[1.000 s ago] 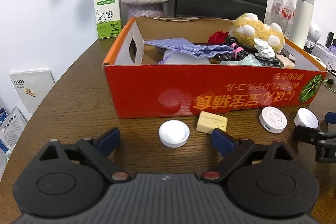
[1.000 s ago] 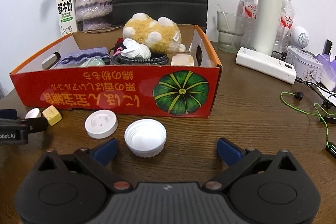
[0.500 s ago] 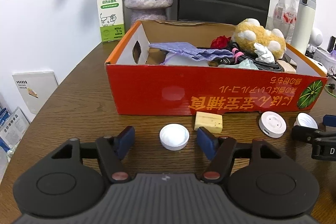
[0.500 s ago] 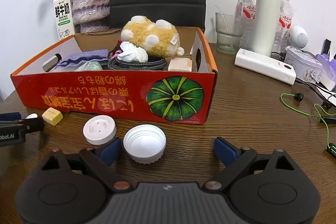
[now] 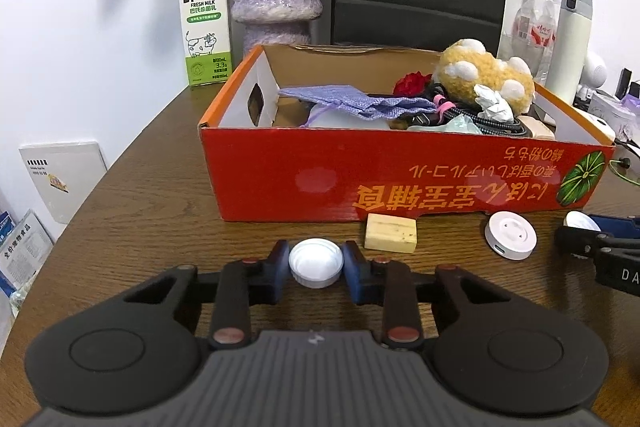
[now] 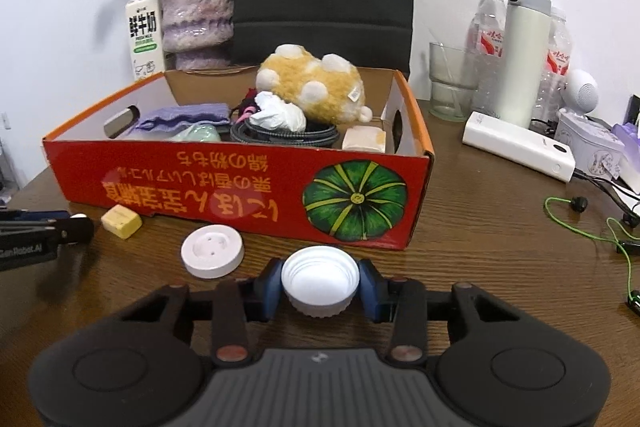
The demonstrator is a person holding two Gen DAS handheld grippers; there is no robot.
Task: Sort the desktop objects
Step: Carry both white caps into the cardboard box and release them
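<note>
I have both pickups made: my left hand-held gripper [image 5: 316, 264] is clamped on the small white cap [image 5: 316, 262], my right hand-held gripper [image 6: 319, 281] on the larger ribbed cap [image 6: 319, 280], both seemingly still on the worktop [image 6: 500, 247] before the red box [image 6: 248, 183]. Next I judge each needs lifting over the box wall. Only the right view shows the power bank [image 6: 518, 146]; only the left shows the booklets [image 5: 24, 251].
</note>
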